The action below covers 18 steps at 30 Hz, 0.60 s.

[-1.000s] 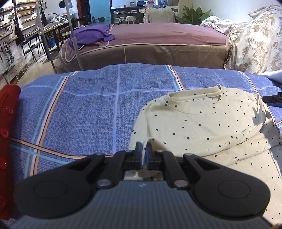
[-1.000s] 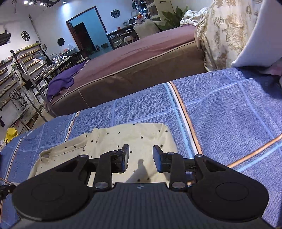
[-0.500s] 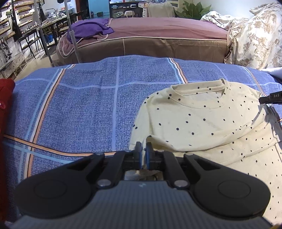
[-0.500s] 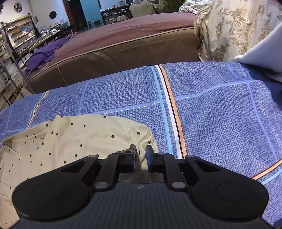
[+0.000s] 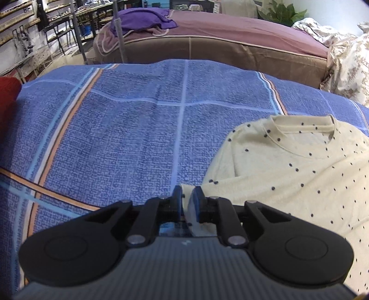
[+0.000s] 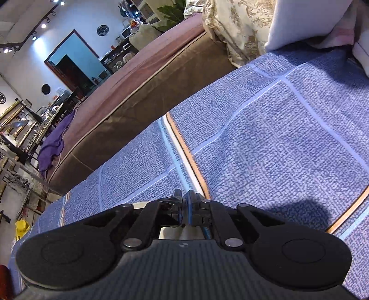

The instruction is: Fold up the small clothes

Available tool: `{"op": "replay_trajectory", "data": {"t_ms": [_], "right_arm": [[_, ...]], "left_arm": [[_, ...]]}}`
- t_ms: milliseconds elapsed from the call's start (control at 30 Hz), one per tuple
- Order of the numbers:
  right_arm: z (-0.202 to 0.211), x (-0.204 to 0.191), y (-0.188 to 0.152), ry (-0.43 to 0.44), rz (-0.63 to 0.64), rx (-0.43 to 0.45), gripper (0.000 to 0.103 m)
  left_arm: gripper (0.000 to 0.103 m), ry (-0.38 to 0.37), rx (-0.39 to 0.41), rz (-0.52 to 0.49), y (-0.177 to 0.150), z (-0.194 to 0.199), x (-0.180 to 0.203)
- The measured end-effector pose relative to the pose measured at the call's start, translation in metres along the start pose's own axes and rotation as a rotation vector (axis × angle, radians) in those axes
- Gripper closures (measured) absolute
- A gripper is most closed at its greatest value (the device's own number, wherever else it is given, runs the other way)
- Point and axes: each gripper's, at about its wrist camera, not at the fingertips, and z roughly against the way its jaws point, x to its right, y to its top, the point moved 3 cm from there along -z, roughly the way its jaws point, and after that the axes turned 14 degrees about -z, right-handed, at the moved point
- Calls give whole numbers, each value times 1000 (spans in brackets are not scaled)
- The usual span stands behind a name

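A cream shirt with black dots lies on the blue checked bedspread, neckline away from me, its lower part folded over. My left gripper is at the shirt's near left edge. Its jaws are opening, and a cream fold still hangs in the narrow gap against the right pad. In the right wrist view my right gripper is rolled to one side over the bedspread. Its jaws are beginning to open but still stand almost together. A strip of the shirt shows just beneath them.
A red buttoned garment lies at the left edge. Beyond the bedspread stands a brown bed with a purple cloth. A floral quilt and a white pillow are on the right. A metal pole rises at the back left.
My left gripper slid left and lower and its jaws parted a little. My right gripper went from open to nearly shut at the shirt's edge, rolled, and the shirt left its view.
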Motion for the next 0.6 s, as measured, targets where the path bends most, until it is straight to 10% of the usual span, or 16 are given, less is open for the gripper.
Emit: {"op": "replay_trajectory", "data": {"t_ms": [267, 400, 600], "right_arm": [[61, -43, -48, 157, 262, 54, 56], [75, -44, -87, 221, 327, -43, 56], [96, -32, -138, 249, 383, -190, 55]], "left_arm": [[72, 14, 65, 147, -21, 39, -31], [72, -87, 79, 62, -43, 55, -8], [73, -8, 96, -181, -55, 46, 37]]}}
